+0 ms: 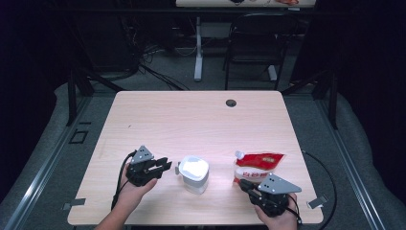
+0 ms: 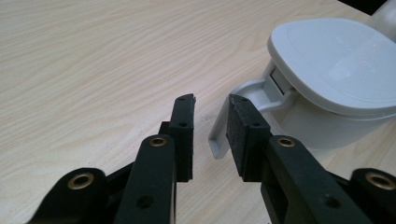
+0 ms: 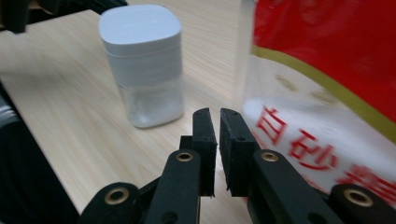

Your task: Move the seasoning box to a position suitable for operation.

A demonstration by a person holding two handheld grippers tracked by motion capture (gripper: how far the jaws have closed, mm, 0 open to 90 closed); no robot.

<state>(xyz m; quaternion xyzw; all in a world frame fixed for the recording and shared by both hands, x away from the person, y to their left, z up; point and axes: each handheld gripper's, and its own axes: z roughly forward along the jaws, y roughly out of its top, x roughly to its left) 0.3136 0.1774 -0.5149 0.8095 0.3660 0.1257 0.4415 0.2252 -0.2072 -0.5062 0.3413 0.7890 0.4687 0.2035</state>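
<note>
Nearest the person, the right gripper (image 1: 245,184) sits at the table's (image 1: 191,115) front edge, jaws nearly together with nothing between them, tips just beside the red-and-clear sugar pouch (image 1: 256,165). The left gripper (image 1: 163,166) holds its jaws parted, gripping nothing, close to the side handle (image 2: 233,119) of the white lidded container (image 1: 194,173), which stands upright between both grippers.

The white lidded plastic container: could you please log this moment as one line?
white lidded plastic container: upright, lid on | left gripper: open beside its latch | right gripper: nearly shut, empty, beside red-and-clear pouch
</note>
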